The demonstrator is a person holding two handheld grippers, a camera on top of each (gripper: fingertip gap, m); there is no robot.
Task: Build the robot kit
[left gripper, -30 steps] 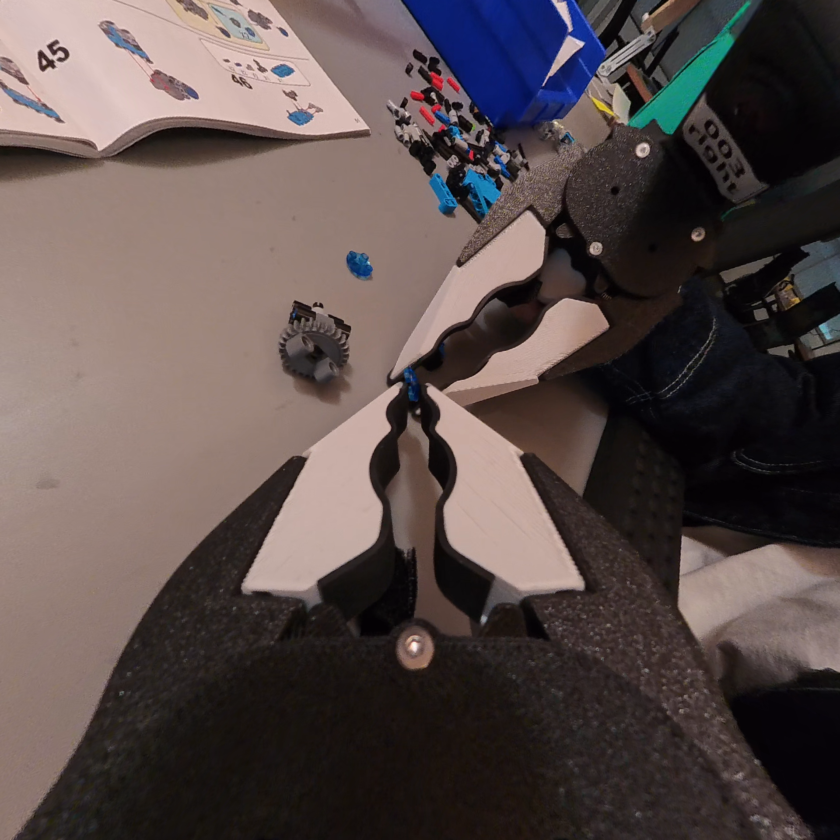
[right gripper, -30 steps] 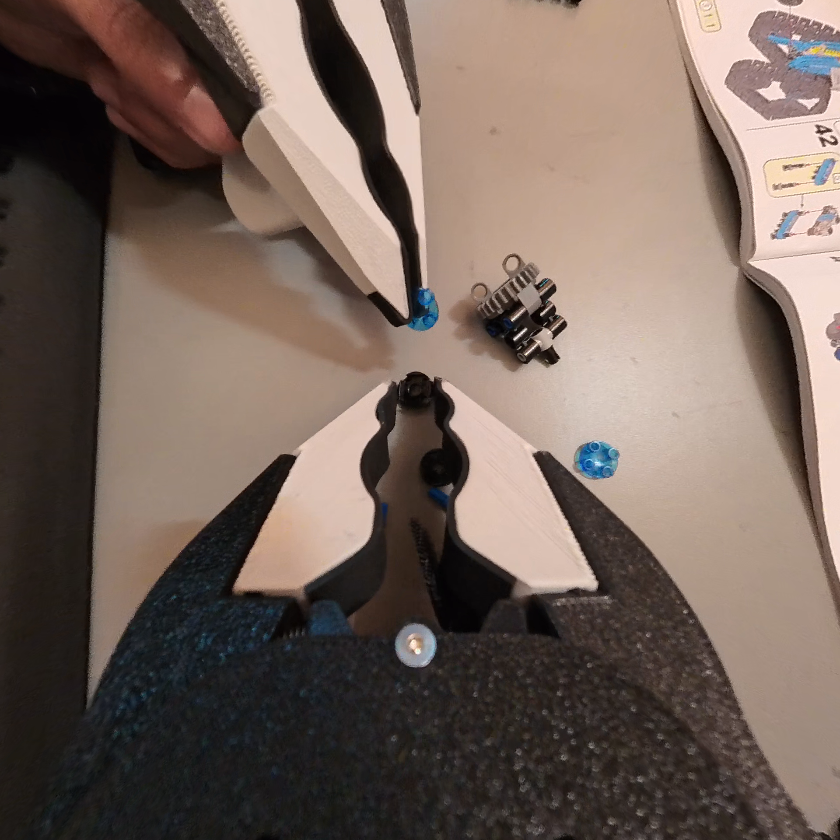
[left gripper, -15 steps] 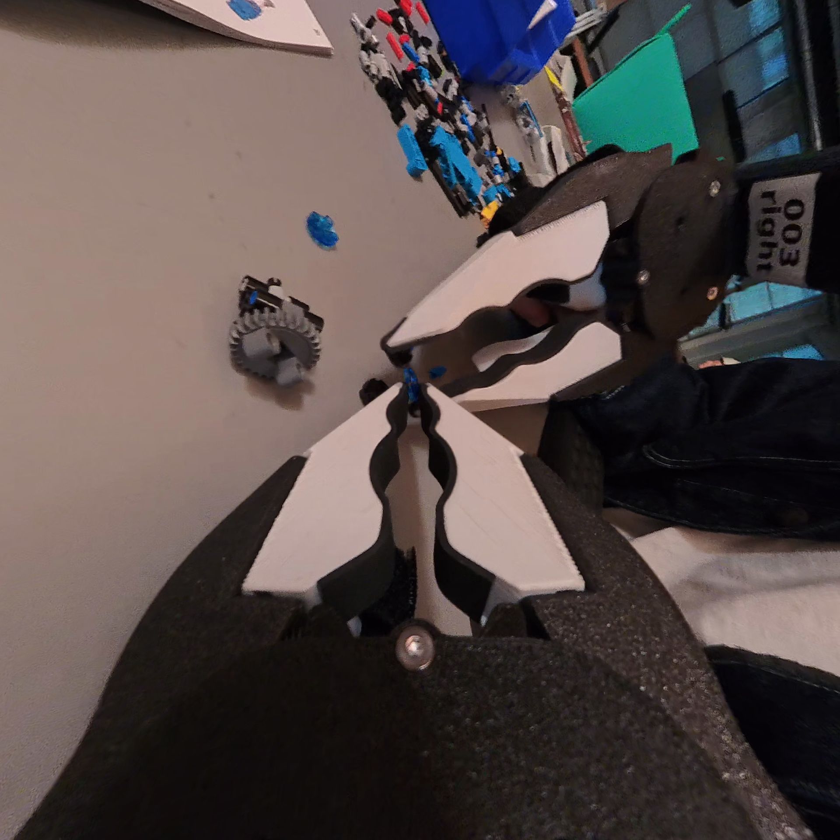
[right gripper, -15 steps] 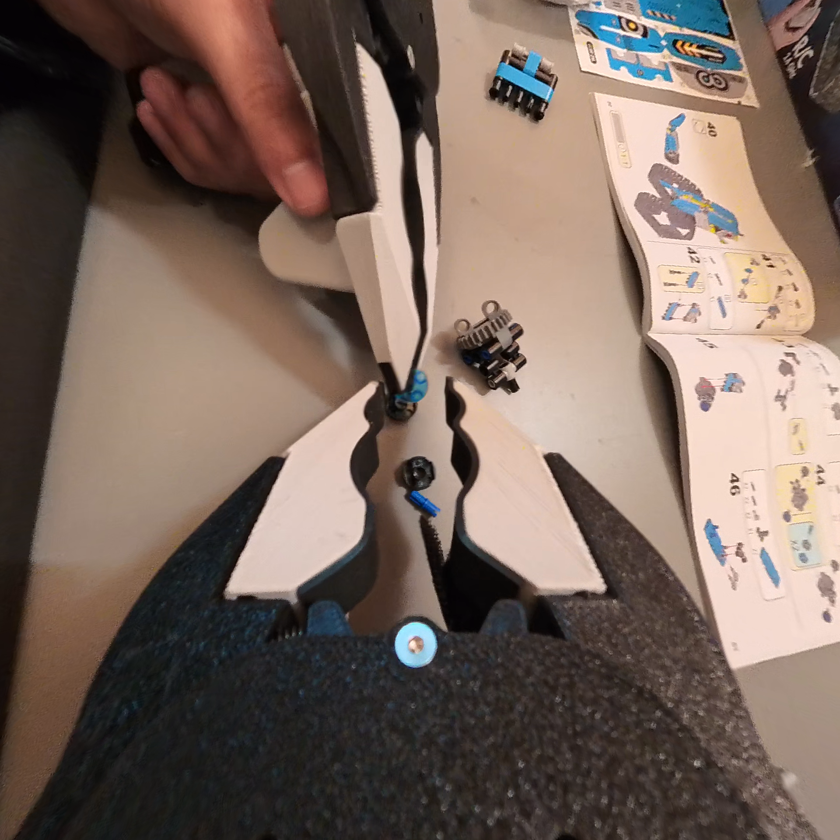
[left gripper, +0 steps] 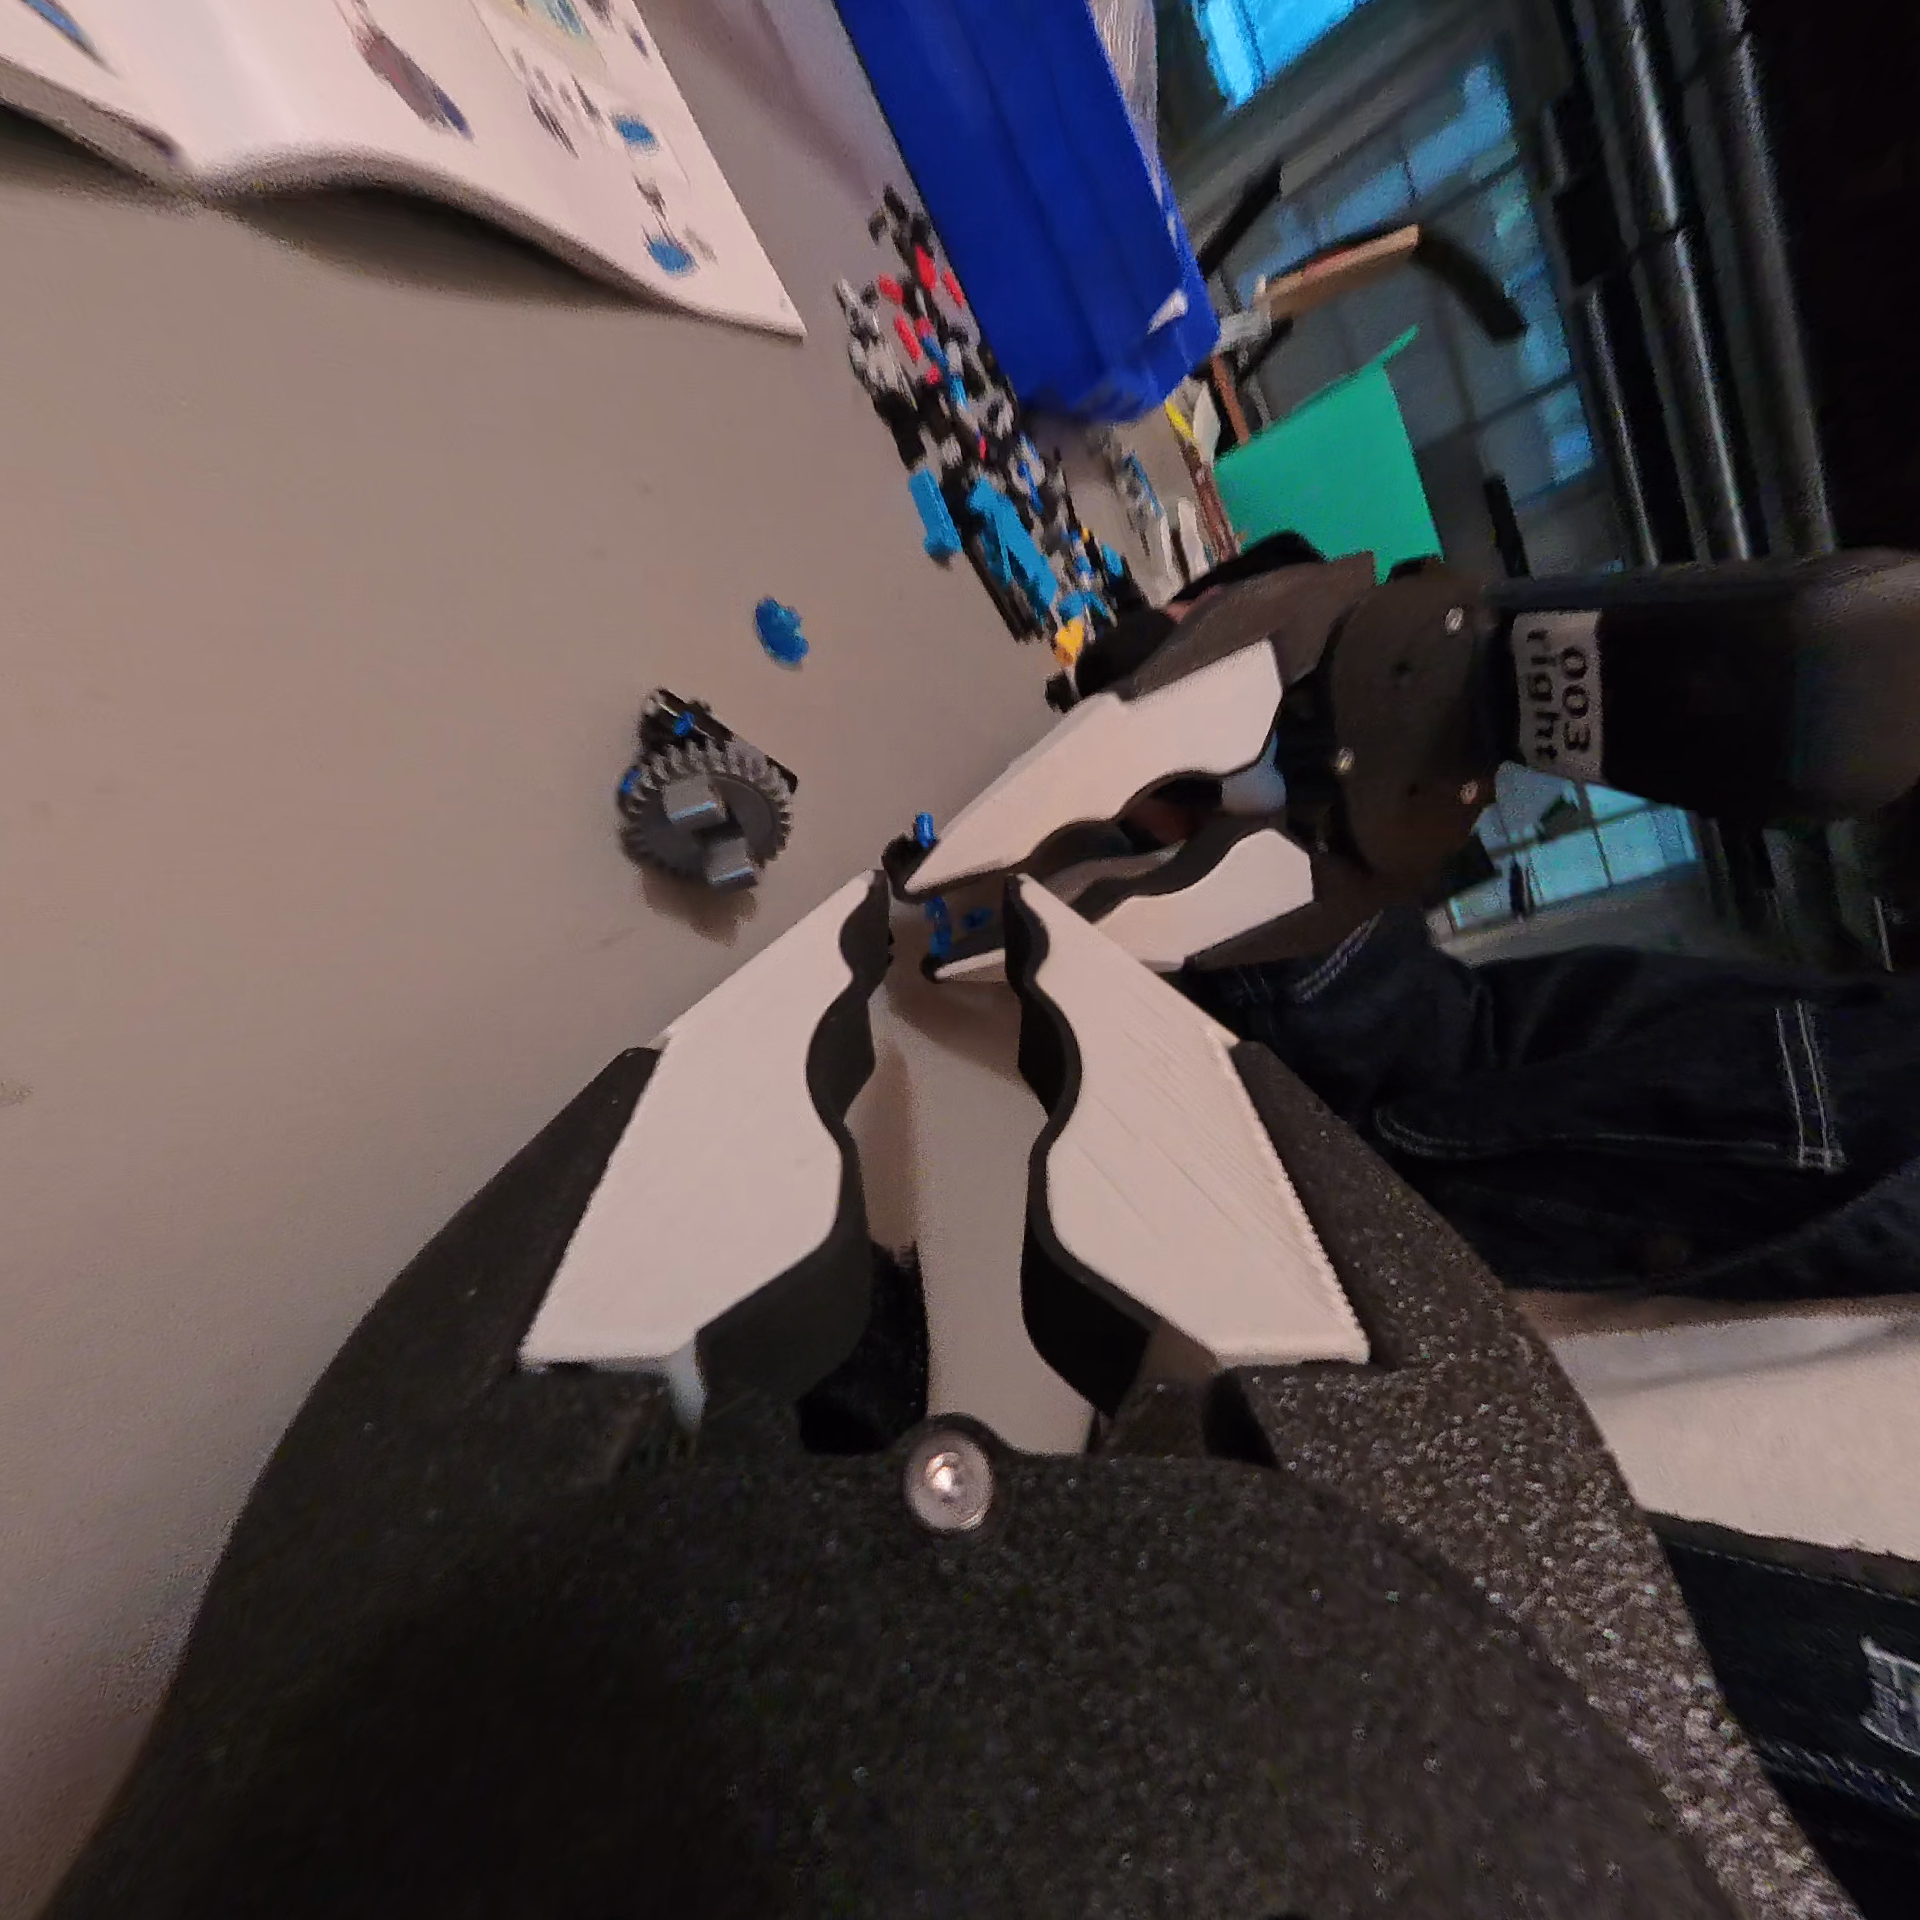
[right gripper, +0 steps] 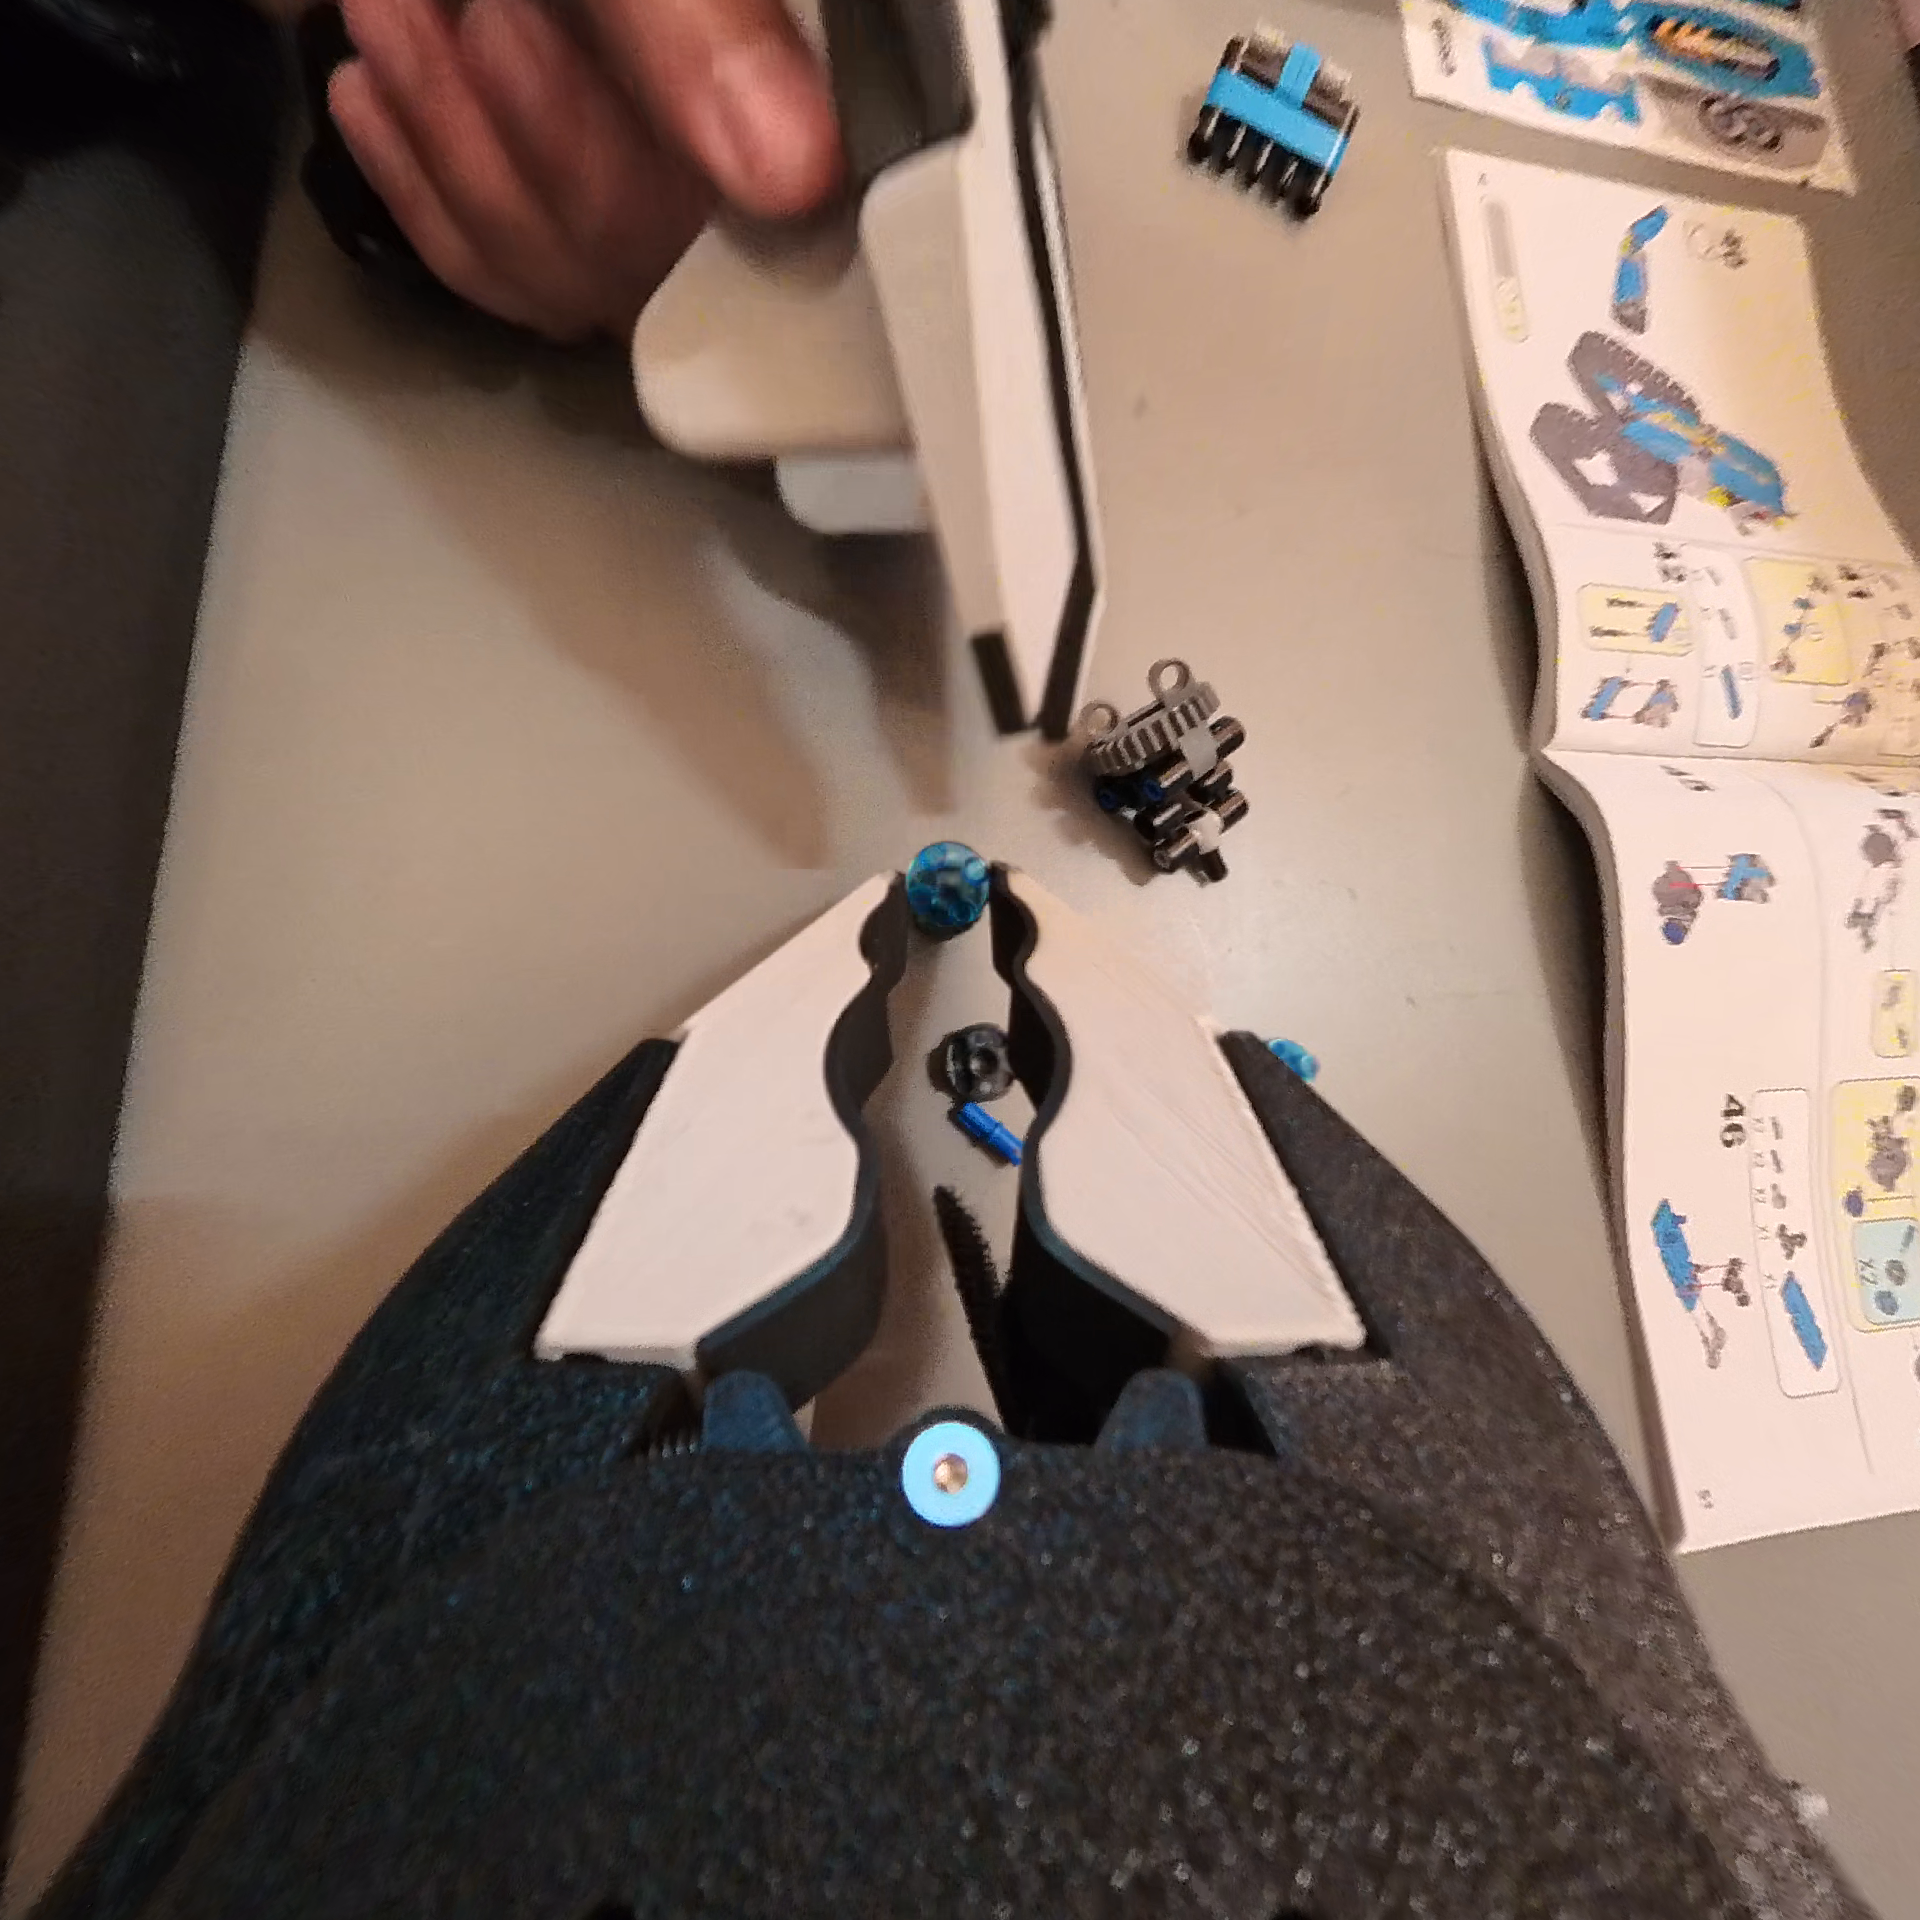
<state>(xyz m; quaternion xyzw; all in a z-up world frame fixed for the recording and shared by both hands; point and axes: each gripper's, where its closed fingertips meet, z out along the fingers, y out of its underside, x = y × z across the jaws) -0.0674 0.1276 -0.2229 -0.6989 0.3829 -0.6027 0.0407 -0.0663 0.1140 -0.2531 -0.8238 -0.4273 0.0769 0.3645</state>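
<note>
Translucent blue, the small round stud (right gripper: 945, 896) sits pinched between the tips of your right gripper (right gripper: 945, 881), whose jaws are closed down to the stud's width. That puts it just left of, and a little nearer you than, the grey gear assembly (right gripper: 1169, 774) lying on the grey table (right gripper: 520, 727).

Your left gripper (left gripper: 951, 914) stands partly open, a clear gap between its tips and nothing gripped. Its tips are just beside the gear assembly, on the side facing the stud, and close to the right gripper's tips. In the right wrist view your hand (right gripper: 582, 156) is wrapped round its body.

Under the right gripper's fingers, nearer you than the gear assembly, a black round piece (right gripper: 977, 1060) and a short blue pin (right gripper: 987, 1132) lie loose on the table. A second blue round stud (right gripper: 1288, 1060) lies on the gear assembly's near right, half hidden by the gripper body.

Right of the gear assembly the open instruction booklet (right gripper: 1714, 831) lies flat. Well beyond the gear assembly is a blue-and-black block (right gripper: 1273, 99). In the left wrist view, a heap of small parts (left gripper: 966, 416) and a blue bin (left gripper: 1029, 208) lie beyond the gear assembly.
</note>
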